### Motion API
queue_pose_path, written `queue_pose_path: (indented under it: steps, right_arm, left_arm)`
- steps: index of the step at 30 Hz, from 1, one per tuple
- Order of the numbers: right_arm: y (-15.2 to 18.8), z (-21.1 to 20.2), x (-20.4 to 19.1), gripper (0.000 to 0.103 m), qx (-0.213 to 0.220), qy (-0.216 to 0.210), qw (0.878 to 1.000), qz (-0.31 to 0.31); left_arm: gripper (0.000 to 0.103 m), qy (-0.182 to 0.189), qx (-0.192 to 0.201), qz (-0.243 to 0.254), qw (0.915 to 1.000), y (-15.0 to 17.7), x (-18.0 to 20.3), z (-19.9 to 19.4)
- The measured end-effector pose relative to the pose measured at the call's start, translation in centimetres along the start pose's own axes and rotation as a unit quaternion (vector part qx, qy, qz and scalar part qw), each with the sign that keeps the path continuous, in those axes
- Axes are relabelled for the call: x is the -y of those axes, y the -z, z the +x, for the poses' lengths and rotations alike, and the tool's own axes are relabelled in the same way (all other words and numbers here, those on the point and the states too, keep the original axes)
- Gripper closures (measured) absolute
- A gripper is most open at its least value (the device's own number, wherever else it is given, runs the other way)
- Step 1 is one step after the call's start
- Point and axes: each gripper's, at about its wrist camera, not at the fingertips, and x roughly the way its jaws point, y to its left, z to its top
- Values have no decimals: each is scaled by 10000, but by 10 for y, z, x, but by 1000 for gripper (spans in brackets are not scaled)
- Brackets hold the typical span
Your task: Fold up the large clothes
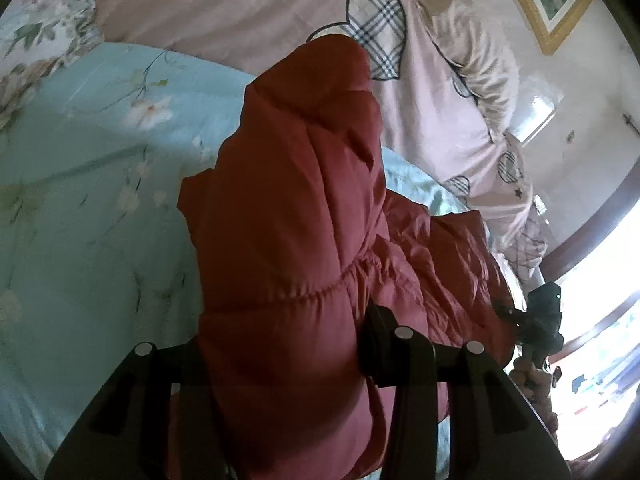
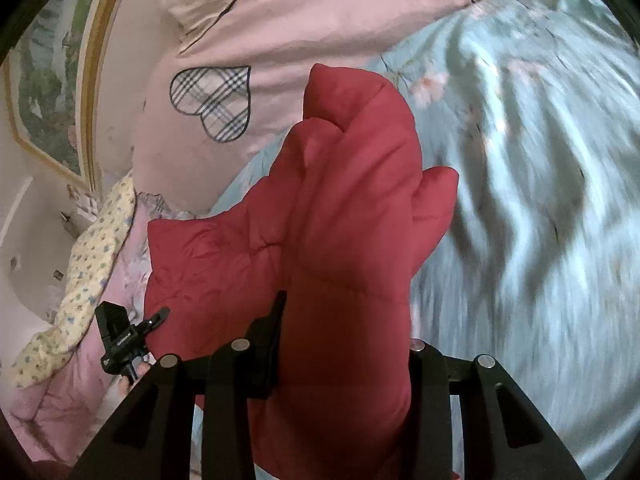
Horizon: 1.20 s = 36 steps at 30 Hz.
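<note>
A red puffer jacket [image 1: 288,208] hangs bunched over the bed, held up by both grippers. My left gripper [image 1: 280,352] is shut on a thick fold of it, which fills the space between the fingers and hides the left fingertip. In the right wrist view the same jacket [image 2: 344,216] rises in a tall fold. My right gripper [image 2: 344,344] is shut on it, and the cloth covers the right fingertip. The other gripper shows small at the right edge of the left wrist view [image 1: 540,316] and at the lower left of the right wrist view [image 2: 120,336].
A light blue floral bedspread [image 1: 92,168] covers the bed under the jacket. A pink quilt with plaid hearts [image 1: 400,96] lies at the head. A yellow flowered pillow [image 2: 92,272] lies at the bed's side. A framed picture [image 2: 48,80] hangs on the wall.
</note>
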Motion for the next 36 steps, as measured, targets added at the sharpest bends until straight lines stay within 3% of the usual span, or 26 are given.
queue_pose_path:
  steps: [11, 16, 22, 30, 36]
  right_arm:
    - [52, -21, 7, 65, -54, -114, 9995, 300]
    - [56, -15, 20, 60, 25, 42, 9994, 336]
    - [59, -8, 33, 51, 100, 215, 9992, 336]
    - [62, -10, 37, 44, 100, 306, 9989, 353]
    - [60, -11, 32, 31, 74, 554, 9981, 251]
  left_arm:
    - [63, 2, -347, -107, 9993, 61, -11, -31]
    - [61, -200, -404, -288, 9986, 63, -29, -10]
    - [52, -378, -332, -381, 9980, 67, -39, 5]
    - [46, -592, -292, -264, 9975, 69, -33, 4]
    - [33, -918, -213, -108, 9955, 66, -28, -4]
